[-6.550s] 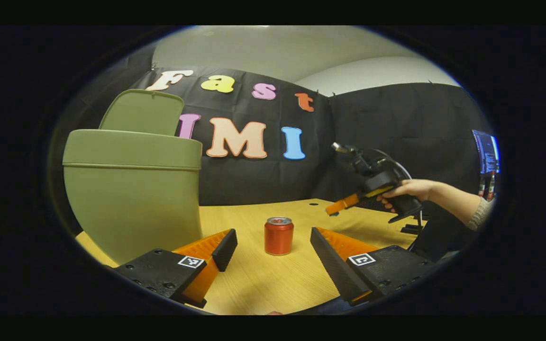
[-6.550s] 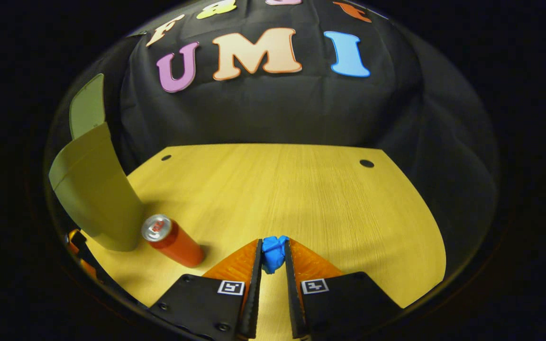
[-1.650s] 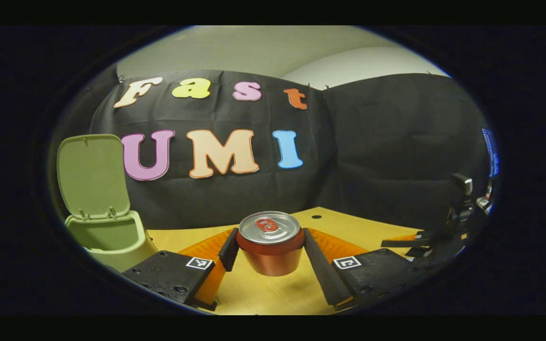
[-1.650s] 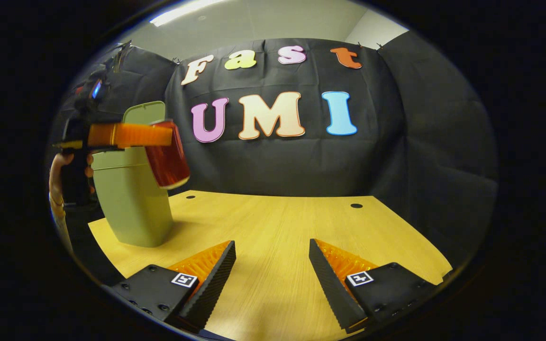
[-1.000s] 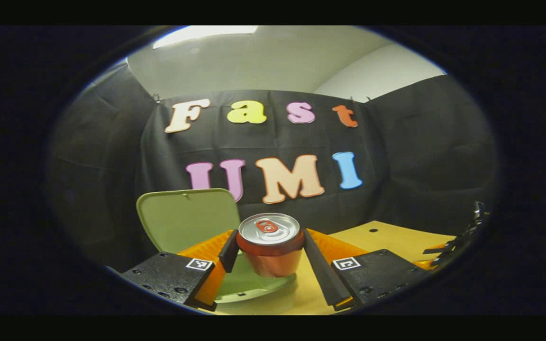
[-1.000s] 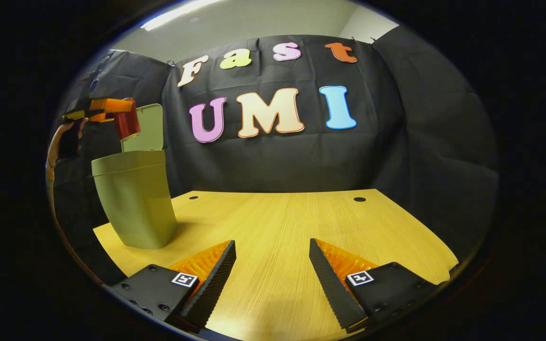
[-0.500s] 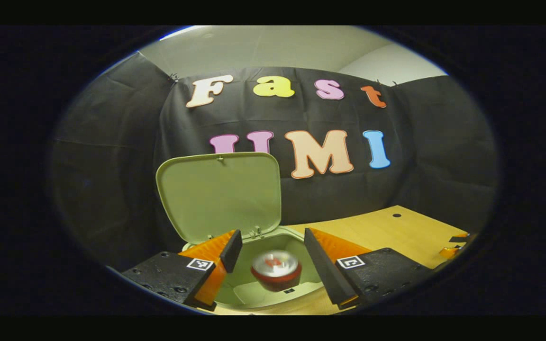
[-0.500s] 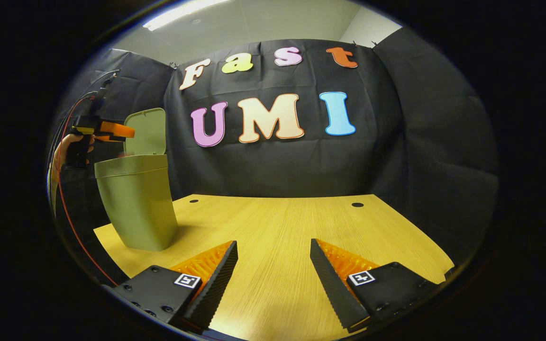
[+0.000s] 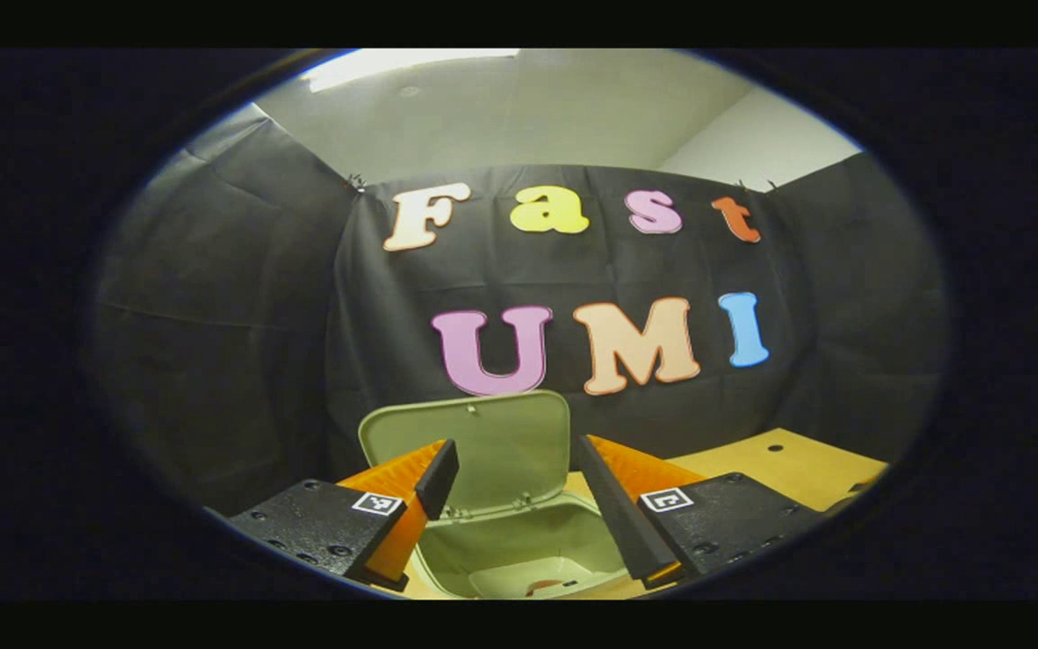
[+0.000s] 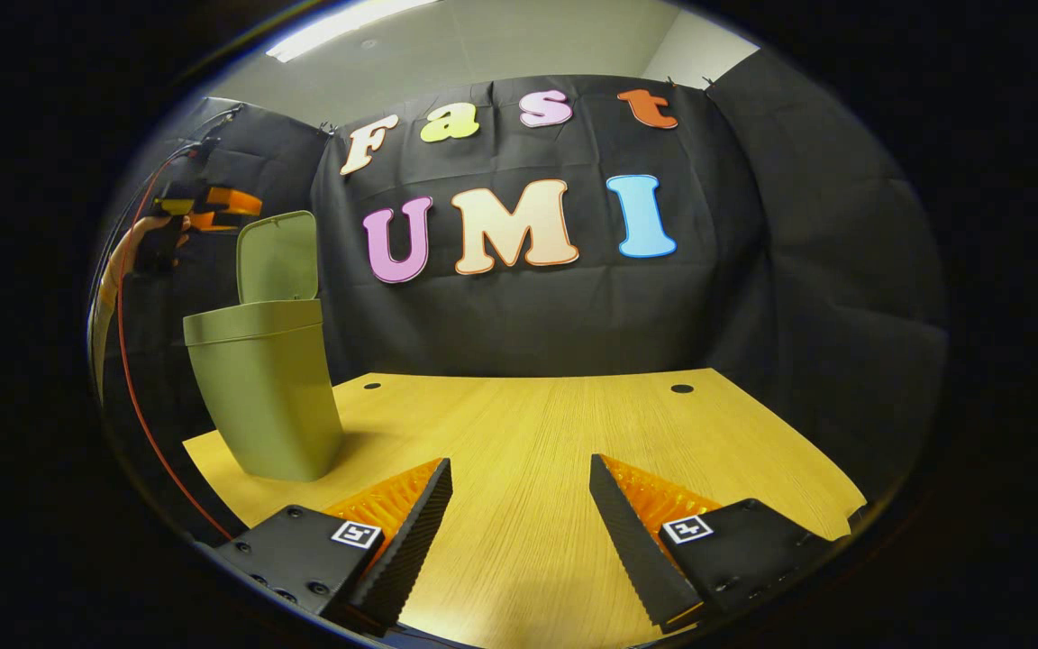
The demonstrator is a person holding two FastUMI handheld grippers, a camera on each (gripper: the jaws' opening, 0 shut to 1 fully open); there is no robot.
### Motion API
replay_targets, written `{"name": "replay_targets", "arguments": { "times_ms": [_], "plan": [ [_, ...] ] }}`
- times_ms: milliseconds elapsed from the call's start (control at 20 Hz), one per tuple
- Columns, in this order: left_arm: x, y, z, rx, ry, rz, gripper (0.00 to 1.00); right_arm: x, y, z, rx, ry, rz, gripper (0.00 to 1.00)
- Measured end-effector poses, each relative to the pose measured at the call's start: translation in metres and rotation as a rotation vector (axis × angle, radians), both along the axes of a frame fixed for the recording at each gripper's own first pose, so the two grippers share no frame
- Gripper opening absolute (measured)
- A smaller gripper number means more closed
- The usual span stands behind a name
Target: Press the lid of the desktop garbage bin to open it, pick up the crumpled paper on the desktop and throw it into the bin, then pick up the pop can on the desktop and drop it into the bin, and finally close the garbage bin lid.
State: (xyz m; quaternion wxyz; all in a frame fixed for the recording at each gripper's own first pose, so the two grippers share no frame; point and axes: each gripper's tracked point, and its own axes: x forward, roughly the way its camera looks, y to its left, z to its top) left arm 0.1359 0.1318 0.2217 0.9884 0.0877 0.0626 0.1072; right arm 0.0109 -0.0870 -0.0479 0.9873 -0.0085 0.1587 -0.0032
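Spreading wide beneath everything, the wooden desktop point(image 10: 555, 433). Standing near the desktop's left edge, the green garbage bin point(image 10: 265, 397), with its lid point(image 10: 277, 256) tipped up and open. Hovering above the bin's open mouth, the left gripper point(image 9: 512, 498), jaws parted and holding nothing, with a hand point(image 10: 157, 242) gripping it. Hanging over the desktop well to the right of the bin, the right gripper point(image 10: 519, 523), likewise spread apart and carrying nothing. Peeking from the bin's bottom, a reddish sliver, likely the pop can point(image 9: 541, 587). Lying somewhere unseen, the crumpled paper.
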Motion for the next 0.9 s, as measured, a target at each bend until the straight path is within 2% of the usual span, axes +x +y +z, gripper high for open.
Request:
{"name": "replay_targets", "arguments": {
  "times_ms": [200,400,550,900],
  "plan": [
    [0.026,0.03,0.035,0.033,-0.037,0.091,0.8,0.0,0.002,-0.001,0.009,0.006,0.005,0.97],
    [0.056,0.054,0.036,0.039,0.003,0.167,0.82,0.0,0.002,0.0,0.002,0.002,0.002,0.97],
    [0.075,0.068,0.018,0.041,0.062,0.217,0.82,-0.002,0.001,0.001,-0.014,-0.003,0.0,0.97],
    [0.083,0.08,-0.008,0.025,0.114,0.234,0.82,-0.003,-0.006,0.006,-0.001,-0.015,-0.015,0.97]
  ]
}}
